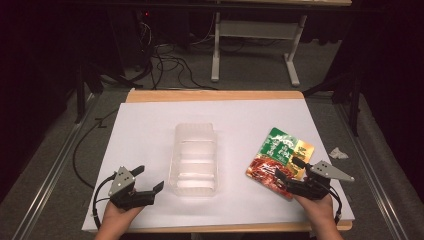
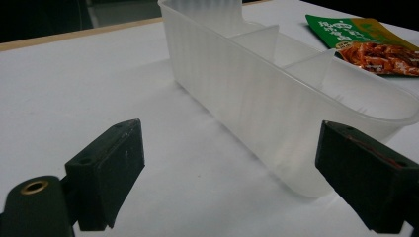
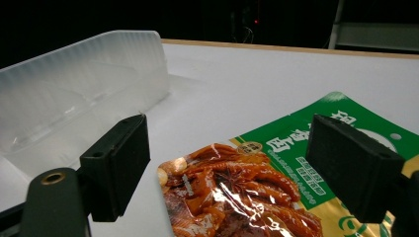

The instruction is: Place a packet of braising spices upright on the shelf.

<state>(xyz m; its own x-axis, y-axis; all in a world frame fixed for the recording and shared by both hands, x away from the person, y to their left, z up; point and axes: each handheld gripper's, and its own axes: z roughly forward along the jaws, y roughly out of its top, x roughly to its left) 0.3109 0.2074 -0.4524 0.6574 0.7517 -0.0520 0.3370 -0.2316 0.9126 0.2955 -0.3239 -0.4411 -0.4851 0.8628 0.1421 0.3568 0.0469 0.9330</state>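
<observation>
Translucent plastic forms the divided tray (image 1: 194,159) that stands lengthwise in the middle of the white desk (image 1: 150,125), its compartments empty, so it reads as the place where something is meant to go. Just to its right, apart from it, lies a flat snack packet (image 1: 279,156) printed in green, gold and red, face up and turned at a slant.

The right hand-held gripper (image 1: 289,176) sits low over the packet's near corner with its jaws spread wide, nothing between them; in the right gripper view the packet (image 3: 276,182) lies between and beyond the two black pads, which suggests the hand is lining up to pinch its edge. A thin, flat, glossy packet probably has to be caught by a lifted edge or corner, hence the low approach.

The left hand-held gripper (image 1: 150,186) waits at the tray's near left corner, jaws likewise wide apart and empty. In the left gripper view the tray's (image 2: 276,98) rounded end stands just ahead, likely so that it can be steadied.
</observation>
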